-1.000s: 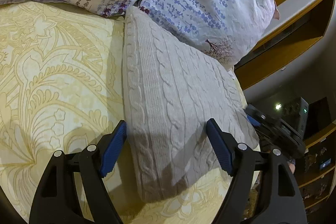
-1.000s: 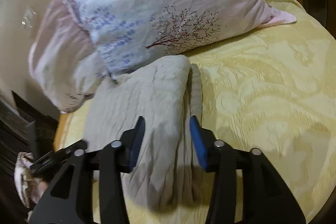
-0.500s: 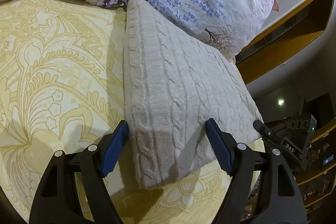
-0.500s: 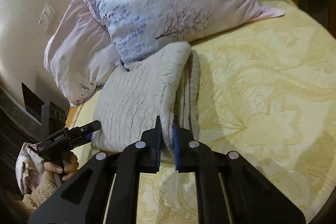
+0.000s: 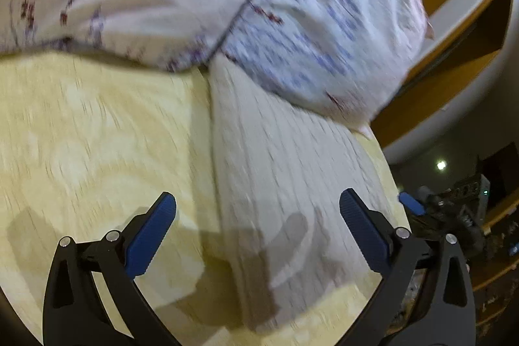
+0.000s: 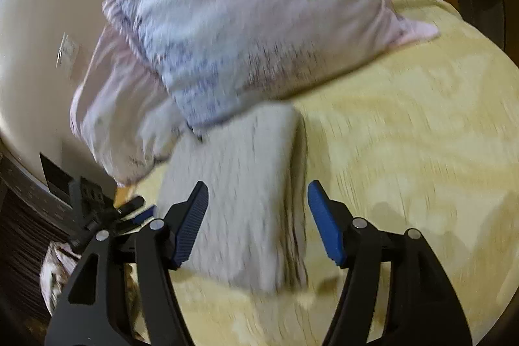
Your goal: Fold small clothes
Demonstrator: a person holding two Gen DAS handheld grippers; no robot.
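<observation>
A folded beige cable-knit garment (image 5: 285, 184) lies on the yellow patterned bedspread (image 5: 90, 151), its far end against the pillows. My left gripper (image 5: 258, 229) is open and empty above the garment's near left edge. In the right wrist view the same folded garment (image 6: 240, 200) lies flat, its layered edge to the right. My right gripper (image 6: 258, 222) is open and empty, its jaws either side of the garment's near end, not gripping it. Both views are motion-blurred.
Two floral pillows (image 5: 292, 15) lean at the head of the bed, also in the right wrist view (image 6: 253, 31). The bed's edge and a wooden headboard (image 5: 454, 31) are at the right. The other gripper (image 6: 97, 209) shows at the bed's left edge.
My right gripper was shut on the garment's folded edge half a second ago; it has opened and let go. Both grippers have shifted, and the left gripper stays open.
</observation>
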